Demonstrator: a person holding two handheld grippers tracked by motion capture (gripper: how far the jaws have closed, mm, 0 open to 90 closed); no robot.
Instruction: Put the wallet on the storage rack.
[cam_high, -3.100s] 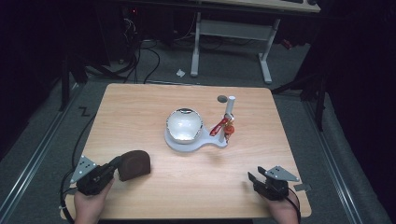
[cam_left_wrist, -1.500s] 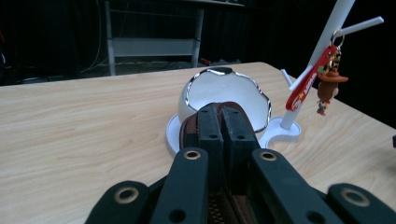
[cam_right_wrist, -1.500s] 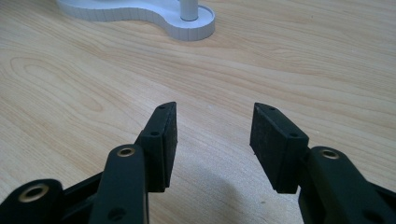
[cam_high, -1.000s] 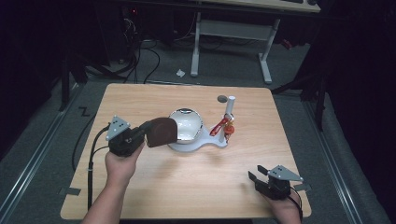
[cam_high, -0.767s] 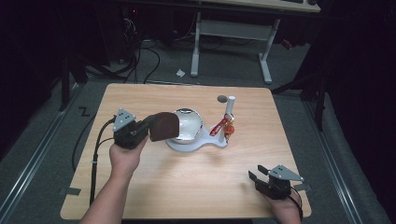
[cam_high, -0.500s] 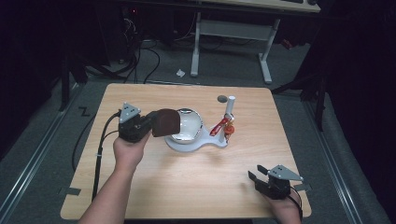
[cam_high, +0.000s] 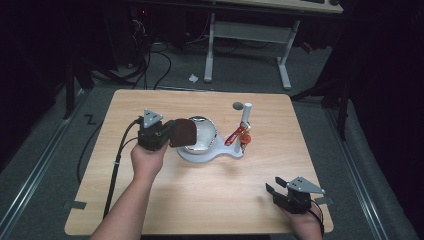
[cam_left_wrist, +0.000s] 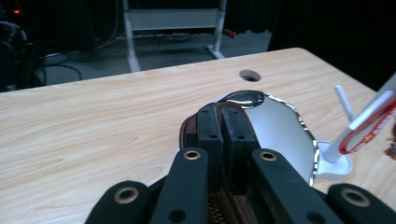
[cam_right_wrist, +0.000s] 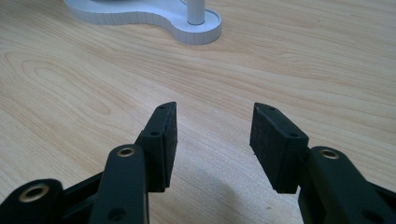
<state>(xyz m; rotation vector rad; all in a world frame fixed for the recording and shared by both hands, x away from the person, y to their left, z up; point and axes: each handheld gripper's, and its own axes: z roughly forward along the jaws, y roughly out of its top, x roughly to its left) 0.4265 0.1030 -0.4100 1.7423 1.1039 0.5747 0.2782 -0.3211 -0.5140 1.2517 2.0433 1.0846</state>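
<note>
My left gripper (cam_high: 171, 134) is shut on a dark brown zippered pouch (cam_high: 184, 132) and holds it above the table, over the left rim of a shiny metal bowl (cam_high: 205, 136). The bowl sits on a white base (cam_high: 212, 156) with a white post (cam_high: 246, 116) and a red lever (cam_high: 236, 136). In the left gripper view the gripper (cam_left_wrist: 223, 122) pinches the pouch (cam_left_wrist: 189, 134) in front of the bowl (cam_left_wrist: 280, 133). My right gripper (cam_high: 274, 192) rests at the near right corner, open, with nothing between its fingers (cam_right_wrist: 163, 140); the white base (cam_right_wrist: 196, 30) lies ahead of it.
The wooden table (cam_high: 150, 195) has a round cable hole (cam_high: 238, 105) near its far edge. A white desk frame (cam_high: 210, 50) and cables (cam_high: 155, 55) stand on the floor beyond. The left gripper's cable (cam_high: 117, 165) trails over the near left of the table.
My left hand has carried the pouch from the near left corner up and towards the bowl, drifting right and farther away over the last second. The right gripper has not moved.
</note>
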